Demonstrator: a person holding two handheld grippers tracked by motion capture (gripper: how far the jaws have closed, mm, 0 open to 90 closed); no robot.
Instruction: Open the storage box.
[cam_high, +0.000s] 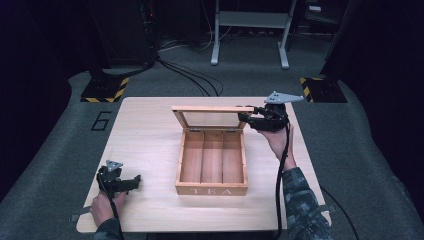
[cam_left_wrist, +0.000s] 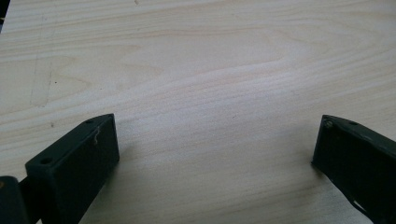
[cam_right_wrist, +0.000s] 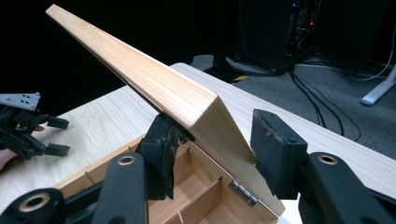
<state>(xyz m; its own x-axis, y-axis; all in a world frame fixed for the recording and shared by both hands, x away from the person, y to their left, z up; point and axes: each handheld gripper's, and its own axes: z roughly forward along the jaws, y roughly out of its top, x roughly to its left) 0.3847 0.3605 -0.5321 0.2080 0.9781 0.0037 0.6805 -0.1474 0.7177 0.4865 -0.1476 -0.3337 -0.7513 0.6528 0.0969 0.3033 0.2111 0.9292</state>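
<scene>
The left gripper (cam_high: 131, 183) sits at about 8 o'clock on the worktop (cam_high: 145, 145), held in a hand (cam_high: 103, 206). Its fingers (cam_left_wrist: 74, 163) are spread wide with only bare wood between them.

In the middle sits a wooden tea box (cam_high: 211, 172) with "TEA" on its front. It has three long empty spaces inside. Its lid (cam_high: 210, 117) has a clear window and stands up.

At 2 o'clock, the right gripper (cam_high: 246, 116) has its fingers (cam_right_wrist: 161, 154) spread on both sides of the lid's corner, not squeezing it.

The worktop is pale wood. It stands on grey carpet (cam_high: 60, 165) in a dark room with black cables (cam_high: 195, 75) and a white frame (cam_high: 250, 30).
</scene>
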